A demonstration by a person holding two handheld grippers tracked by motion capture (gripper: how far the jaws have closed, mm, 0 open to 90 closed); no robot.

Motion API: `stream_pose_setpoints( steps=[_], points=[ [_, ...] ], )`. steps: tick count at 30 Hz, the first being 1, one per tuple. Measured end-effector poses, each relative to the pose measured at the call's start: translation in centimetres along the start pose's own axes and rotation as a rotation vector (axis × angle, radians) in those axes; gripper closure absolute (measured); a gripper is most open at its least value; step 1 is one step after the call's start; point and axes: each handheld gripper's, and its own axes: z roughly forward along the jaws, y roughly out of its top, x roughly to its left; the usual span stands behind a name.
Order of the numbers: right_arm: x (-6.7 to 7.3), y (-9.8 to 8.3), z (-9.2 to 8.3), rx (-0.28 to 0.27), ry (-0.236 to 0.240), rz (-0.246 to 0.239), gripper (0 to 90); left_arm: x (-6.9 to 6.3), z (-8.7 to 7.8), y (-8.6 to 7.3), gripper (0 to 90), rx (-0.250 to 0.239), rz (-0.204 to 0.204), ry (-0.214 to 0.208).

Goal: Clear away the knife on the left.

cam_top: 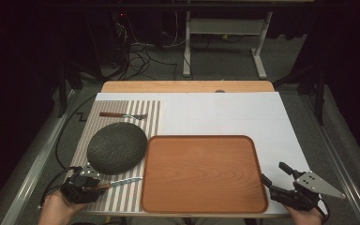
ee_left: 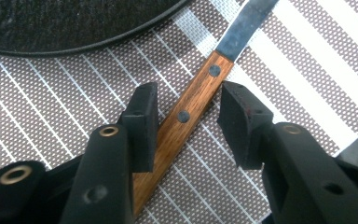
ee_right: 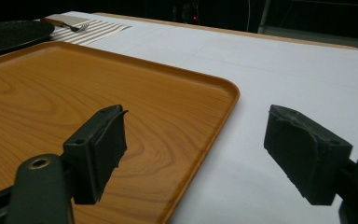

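While the left claw [ee_left: 186, 112] straddles the knife [ee_left: 193, 100] handle at the worktop's [cam_top: 262, 117] near-left corner, jaws parted and not clamped, a dark plate [cam_top: 116, 147] sits just behind. Wooden tray [cam_top: 201, 173] centre-near. Right claw [ee_right: 193, 154] released wide at the near-right corner.

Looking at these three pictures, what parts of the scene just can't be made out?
- Wooden-handled knife: in the left gripper view, its blade tip is cut off by the top edge and its handle end is hidden under a jaw.
- Small wooden-handled fork: too small in the high view to count tines.
- Dark round plate: cut off at the left edge of the right gripper view.
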Motion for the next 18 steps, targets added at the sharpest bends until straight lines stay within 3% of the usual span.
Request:
stream_pose_setpoints(
  steps=[7,14,18],
  points=[
    [0.01,0.01,0.00,-0.001,-0.001,-0.001,21.2,-0.09,-0.11,-0.10,60.9,0.005,0.006,-0.001],
    [0.02,0.01,0.00,-0.001,0.000,-0.002,21.3,-0.41,-0.29,-0.20,71.4,0.023,0.022,0.005],
    [0.02,0.01,0.00,-0.001,0.000,-0.002,21.3,-0.57,-0.34,-0.19,71.5,0.031,0.031,0.004]
  ],
)
